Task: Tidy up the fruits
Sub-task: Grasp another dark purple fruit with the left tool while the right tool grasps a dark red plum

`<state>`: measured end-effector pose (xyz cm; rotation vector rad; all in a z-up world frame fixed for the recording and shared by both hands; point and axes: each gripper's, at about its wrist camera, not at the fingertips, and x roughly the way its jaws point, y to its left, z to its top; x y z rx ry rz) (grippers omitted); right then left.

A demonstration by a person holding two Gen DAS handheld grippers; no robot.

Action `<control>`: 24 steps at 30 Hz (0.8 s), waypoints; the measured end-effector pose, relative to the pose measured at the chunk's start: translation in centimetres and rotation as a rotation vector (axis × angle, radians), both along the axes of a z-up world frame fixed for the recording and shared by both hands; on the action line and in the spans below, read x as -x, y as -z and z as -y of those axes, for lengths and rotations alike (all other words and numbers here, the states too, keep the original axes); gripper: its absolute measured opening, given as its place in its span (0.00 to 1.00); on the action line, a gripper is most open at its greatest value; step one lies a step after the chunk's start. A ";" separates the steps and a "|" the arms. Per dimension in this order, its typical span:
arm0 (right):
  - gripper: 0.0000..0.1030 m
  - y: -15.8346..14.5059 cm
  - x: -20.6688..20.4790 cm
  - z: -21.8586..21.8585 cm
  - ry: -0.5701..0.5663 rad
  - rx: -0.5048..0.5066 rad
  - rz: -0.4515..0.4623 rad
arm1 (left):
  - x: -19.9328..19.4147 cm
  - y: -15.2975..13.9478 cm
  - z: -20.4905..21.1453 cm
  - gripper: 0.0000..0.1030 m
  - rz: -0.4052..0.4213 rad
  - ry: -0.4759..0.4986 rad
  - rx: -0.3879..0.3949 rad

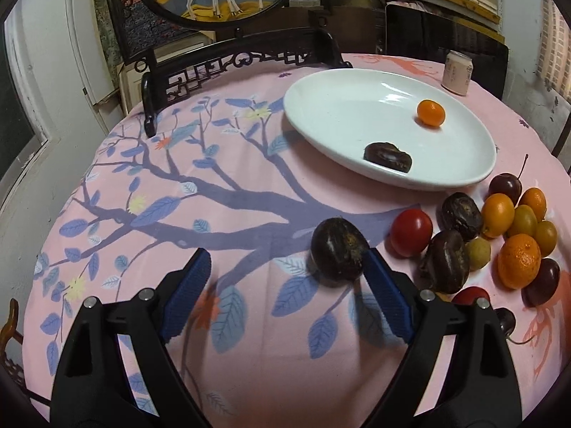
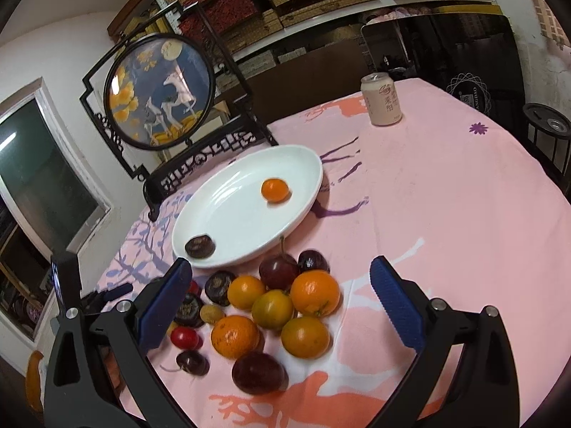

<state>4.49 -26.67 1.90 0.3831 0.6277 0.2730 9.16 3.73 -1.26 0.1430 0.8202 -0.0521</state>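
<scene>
while angled down, left gripper (image 1: 285, 267) fingers spread beside a chestnut (image 1: 339, 253)

There is one white oval plate (image 2: 303, 164), one pale drink can (image 2: 381, 100) and one round deer picture in a black stand (image 2: 158, 91). I count six orange round fruits (image 2: 314, 292), one of them on the plate, and one small yellow-green fruit (image 2: 211, 314). There are four dark brown bumpy chestnuts (image 1: 339, 253), one of them on the plate, four dark red round cherries (image 2: 258, 372) and two shiny red tomatoes (image 1: 410, 228).
</scene>
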 end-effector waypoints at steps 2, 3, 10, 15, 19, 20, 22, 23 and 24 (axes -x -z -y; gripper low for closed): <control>0.97 0.2 0.6 -0.6 -0.022 0.019 -0.004 | -0.1 0.1 0.1 0.85 -0.005 0.012 0.014; 0.97 0.3 0.8 -0.9 -0.030 0.031 -0.003 | -0.2 0.2 0.3 0.83 -0.005 0.016 0.014; 0.97 0.8 1.5 -1.4 -0.045 0.062 -0.014 | -0.5 0.5 1.2 0.68 -0.009 0.053 -0.004; 0.97 1.0 1.4 -1.4 -0.051 0.065 -0.029 | -0.7 0.8 1.0 0.54 -0.033 0.055 0.007; 0.97 1.1 1.6 -1.7 -0.067 0.071 -0.036 | -0.5 1.1 1.4 0.40 -0.051 0.091 0.021; 0.97 1.2 1.7 -1.8 -0.073 0.073 -0.038 | -0.4 1.1 1.6 0.40 -0.047 0.091 0.012; 0.97 1.3 2.0 -2.0 -0.090 0.078 -0.043 | -0.3 1.1 1.7 0.40 -0.044 0.092 0.009; 0.97 1.4 2.2 -2.2 -0.098 0.079 -0.045 | -0.3 1.1 1.5 0.40 -0.044 0.090 0.015; 0.97 1.5 2.4 -2.4 -0.110 0.083 -0.051 | -0.3 1.0 1.4 0.40 -0.044 0.087 0.020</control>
